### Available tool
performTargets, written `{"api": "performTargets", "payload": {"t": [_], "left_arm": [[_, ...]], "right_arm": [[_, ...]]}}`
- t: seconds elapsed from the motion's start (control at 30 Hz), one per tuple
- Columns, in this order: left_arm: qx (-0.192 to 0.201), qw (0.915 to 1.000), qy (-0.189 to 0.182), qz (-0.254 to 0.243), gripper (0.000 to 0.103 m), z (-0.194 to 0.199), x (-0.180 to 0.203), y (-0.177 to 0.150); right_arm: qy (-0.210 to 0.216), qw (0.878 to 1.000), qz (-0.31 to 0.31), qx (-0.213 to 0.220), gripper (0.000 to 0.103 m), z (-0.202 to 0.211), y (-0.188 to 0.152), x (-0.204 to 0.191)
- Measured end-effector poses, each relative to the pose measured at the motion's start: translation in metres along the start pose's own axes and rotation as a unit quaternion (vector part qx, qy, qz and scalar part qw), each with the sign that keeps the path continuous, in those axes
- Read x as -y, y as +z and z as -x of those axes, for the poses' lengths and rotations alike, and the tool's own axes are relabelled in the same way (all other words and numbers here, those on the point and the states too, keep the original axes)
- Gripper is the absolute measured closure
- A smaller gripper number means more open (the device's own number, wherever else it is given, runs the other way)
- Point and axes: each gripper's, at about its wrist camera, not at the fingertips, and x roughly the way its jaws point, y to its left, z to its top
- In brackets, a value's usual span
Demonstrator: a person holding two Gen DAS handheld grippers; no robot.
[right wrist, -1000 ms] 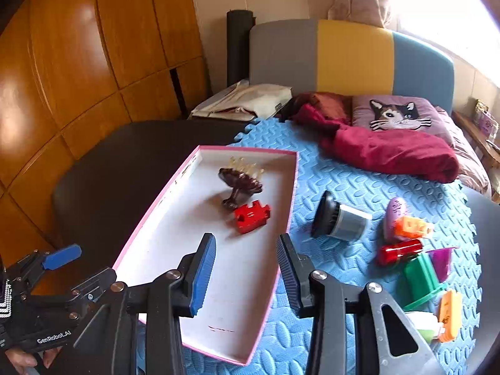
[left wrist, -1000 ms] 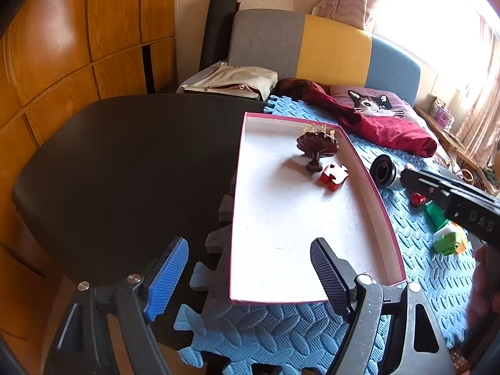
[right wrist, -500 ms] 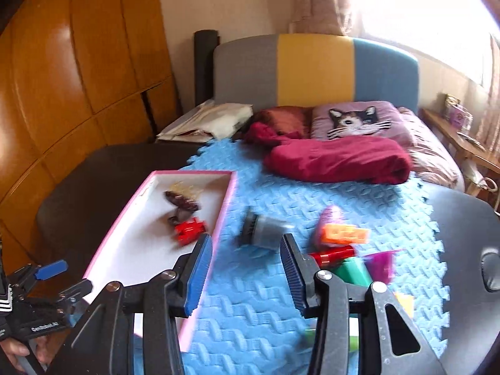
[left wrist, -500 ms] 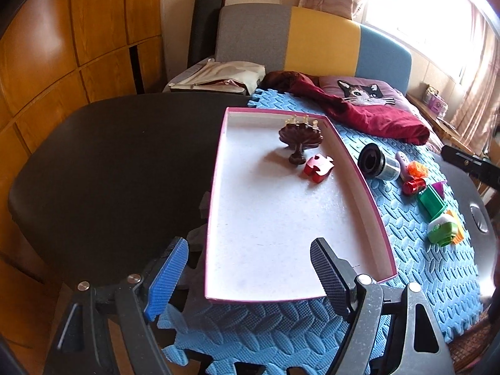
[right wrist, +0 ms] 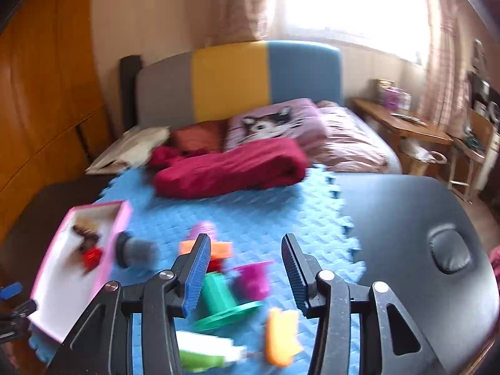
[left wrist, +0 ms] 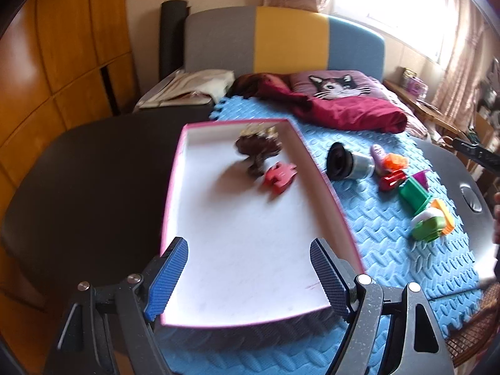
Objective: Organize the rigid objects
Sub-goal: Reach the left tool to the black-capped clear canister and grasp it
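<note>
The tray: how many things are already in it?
2. A brown comb-like piece lies near the far end of the tray, and a red puzzle-shaped piece lies beside it, nearer the camera. Both are blurred; nothing else shows inside.

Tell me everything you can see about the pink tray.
The pink tray is a shallow rectangular box with thin pink walls and a white floor; it looks like cardboard. It lies flat, partly on the blue mat and partly on the dark table. Inside, near the far end, are a brown piece and a red puzzle-shaped piece. The rest of the floor is bare. No gripper touches it.
</note>
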Motion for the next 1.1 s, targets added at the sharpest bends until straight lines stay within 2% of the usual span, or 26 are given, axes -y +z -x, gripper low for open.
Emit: {"api": "performTargets", "payload": {"t": [0.13, 0.2, 0.37, 0.53, 0.77, 1.1], "left_arm": [[-0.003, 0.9995, -0.022, -0.024, 0.022, -0.006, 0.022, 0.013], [-0.005, 0.9990, -0.028, -0.035, 0.022, -0.011, 0.034, 0.020], [-0.020, 0.9974, -0.048, -0.050, 0.018, -0.031, 0.066, 0.037], [-0.028, 0.9958, -0.061, -0.061, 0.015, -0.051, 0.092, 0.058], [-0.049, 0.9938, -0.066, -0.075, 0.005, -0.090, 0.120, 0.086], [-0.076, 0.9915, -0.024, -0.103, 0.004, -0.143, 0.140, 0.103]], "right_arm": [[-0.005, 0.997, -0.073, -0.013, 0.054, -0.018, -0.012, 0.043], [0.009, 0.993, -0.116, -0.025, 0.054, -0.023, -0.012, 0.059], [0.023, 0.987, -0.155, -0.043, 0.053, -0.029, -0.016, 0.075], [0.032, 0.985, -0.160, -0.048, 0.053, -0.029, -0.019, 0.075], [0.044, 0.985, -0.156, -0.051, 0.053, -0.031, -0.018, 0.071], [0.054, 0.985, -0.154, -0.055, 0.053, -0.033, -0.017, 0.070]]}}
